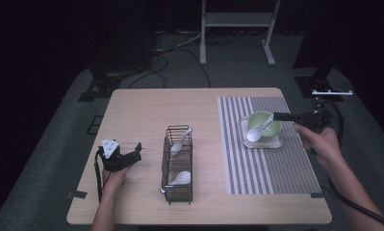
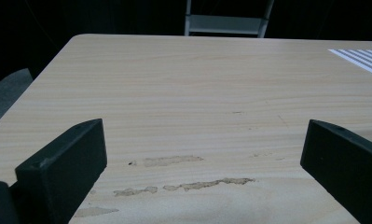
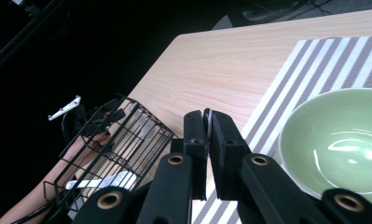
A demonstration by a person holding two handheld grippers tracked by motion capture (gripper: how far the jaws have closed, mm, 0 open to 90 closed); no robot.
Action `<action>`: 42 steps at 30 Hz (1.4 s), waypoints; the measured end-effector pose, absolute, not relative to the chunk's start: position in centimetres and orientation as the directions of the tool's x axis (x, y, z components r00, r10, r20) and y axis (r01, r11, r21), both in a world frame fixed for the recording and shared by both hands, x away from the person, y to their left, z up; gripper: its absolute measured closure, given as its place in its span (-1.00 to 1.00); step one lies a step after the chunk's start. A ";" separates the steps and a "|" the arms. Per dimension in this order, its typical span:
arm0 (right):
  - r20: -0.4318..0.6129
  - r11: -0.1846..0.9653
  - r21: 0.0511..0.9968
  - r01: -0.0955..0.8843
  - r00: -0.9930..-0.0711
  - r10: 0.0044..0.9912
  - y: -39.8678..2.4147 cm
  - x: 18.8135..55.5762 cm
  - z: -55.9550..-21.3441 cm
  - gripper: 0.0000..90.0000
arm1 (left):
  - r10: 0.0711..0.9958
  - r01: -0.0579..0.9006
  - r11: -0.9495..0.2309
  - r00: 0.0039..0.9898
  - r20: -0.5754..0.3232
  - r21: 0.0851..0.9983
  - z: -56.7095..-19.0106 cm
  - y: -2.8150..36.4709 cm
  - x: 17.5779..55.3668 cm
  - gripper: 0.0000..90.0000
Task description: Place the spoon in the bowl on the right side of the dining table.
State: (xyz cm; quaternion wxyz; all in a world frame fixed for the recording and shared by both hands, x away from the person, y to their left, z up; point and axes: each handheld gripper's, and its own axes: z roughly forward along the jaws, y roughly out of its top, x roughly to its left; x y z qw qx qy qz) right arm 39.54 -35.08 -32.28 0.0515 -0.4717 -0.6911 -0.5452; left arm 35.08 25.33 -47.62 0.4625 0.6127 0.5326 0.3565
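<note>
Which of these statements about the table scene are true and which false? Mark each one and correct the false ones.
1. The right tongs are shut on a white spoon over the green bowl. True.
2. The wire basket holds no spoons. False: two white spoons lie in it.
3. The left tongs stand open above bare table. True.
4. The green bowl sits on bare wood. False: it sits on a white square plate on the striped mat.
</note>
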 end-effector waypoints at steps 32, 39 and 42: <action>0.578 -0.108 0.707 0.699 -0.481 0.659 -37.5 40.9 -31.8 0.89 | 0.983 0.323 -0.006 0.178 -0.054 0.946 -47.6 25.3 35.1 -1.00; 0.571 -0.119 0.708 0.696 -0.465 0.676 -37.6 41.4 -31.8 0.89 | 0.982 0.324 -0.010 0.180 -0.051 0.946 -47.6 25.3 35.1 -1.00; 0.573 -0.123 0.704 0.700 -0.457 0.680 -37.5 41.7 -31.8 0.89 | 0.982 0.324 -0.008 0.179 -0.053 0.946 -47.6 25.3 35.1 -1.00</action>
